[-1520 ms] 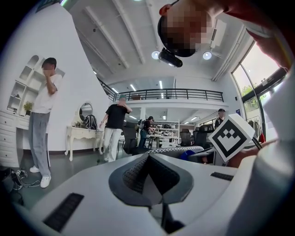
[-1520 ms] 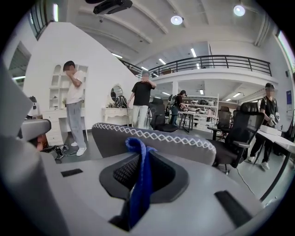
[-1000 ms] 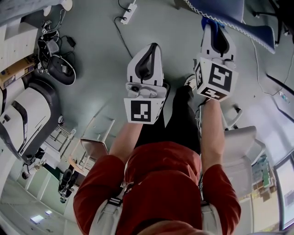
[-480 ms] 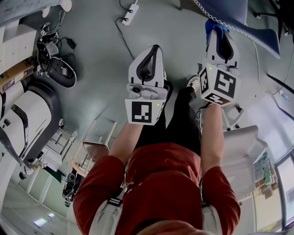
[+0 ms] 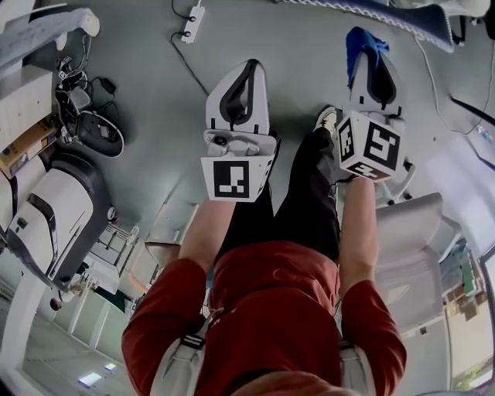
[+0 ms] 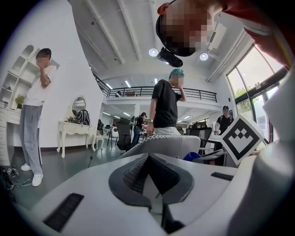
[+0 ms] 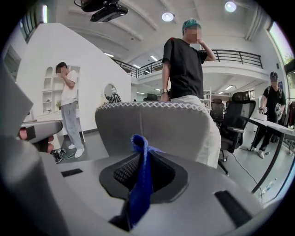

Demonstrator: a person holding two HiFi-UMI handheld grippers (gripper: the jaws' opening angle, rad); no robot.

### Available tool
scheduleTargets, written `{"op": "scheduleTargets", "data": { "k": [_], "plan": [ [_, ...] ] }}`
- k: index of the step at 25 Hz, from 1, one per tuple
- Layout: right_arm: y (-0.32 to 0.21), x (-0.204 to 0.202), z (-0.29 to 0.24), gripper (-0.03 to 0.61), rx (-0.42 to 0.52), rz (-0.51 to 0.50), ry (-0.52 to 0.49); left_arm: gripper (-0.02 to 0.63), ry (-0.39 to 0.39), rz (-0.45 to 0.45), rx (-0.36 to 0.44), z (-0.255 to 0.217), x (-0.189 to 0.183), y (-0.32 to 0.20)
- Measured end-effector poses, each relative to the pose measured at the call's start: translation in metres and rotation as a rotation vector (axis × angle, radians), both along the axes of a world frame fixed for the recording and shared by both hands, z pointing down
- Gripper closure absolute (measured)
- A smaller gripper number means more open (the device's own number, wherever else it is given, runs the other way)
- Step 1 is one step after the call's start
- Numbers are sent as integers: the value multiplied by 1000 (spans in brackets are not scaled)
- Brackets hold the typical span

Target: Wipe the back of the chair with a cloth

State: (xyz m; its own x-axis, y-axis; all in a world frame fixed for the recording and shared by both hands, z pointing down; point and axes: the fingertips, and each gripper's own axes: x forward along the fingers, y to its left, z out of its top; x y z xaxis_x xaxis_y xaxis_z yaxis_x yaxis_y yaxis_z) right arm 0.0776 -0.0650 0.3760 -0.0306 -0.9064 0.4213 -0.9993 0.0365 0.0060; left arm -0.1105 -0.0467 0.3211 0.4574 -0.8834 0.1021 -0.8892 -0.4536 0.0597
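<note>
The chair back [image 7: 152, 126] is grey with a white stitched top edge and stands upright just beyond my right gripper [image 7: 138, 159]. That gripper is shut on a blue cloth [image 7: 139, 184], which hangs out between the jaws. In the head view the cloth [image 5: 362, 45] sticks out of the right gripper [image 5: 366, 58] a little short of the chair back [image 5: 410, 17] at the top edge. My left gripper [image 5: 247, 73] is held beside it, shut with nothing in it. From the left gripper [image 6: 148, 159] the chair back [image 6: 161, 143] lies ahead.
A power strip [image 5: 193, 15] with its cable lies on the grey floor ahead. Bags and cables [image 5: 97, 128] sit at the left. A white office chair [image 5: 410, 255] stands at my right. One person [image 7: 186, 73] stands right behind the chair back, another [image 7: 69, 106] further left.
In the head view the chair back has slid to the top edge, and the cloth no longer overlaps it. Both grippers sit slightly higher and stay shut.
</note>
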Motion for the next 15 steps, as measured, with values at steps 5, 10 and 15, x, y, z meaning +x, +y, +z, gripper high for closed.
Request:
{"op": "scheduleTargets", "data": {
  "k": [5,10,15],
  "plan": [
    [16,79,15,531,4,30,20,600,0,-17,1,12,59,5],
    [8,129,29,531,25,50,27,600,8,-42,-2,23,96,7],
    [-15,149,37,531,38,38,28,601,17,-53,-23,31,114,14]
  ]
}}
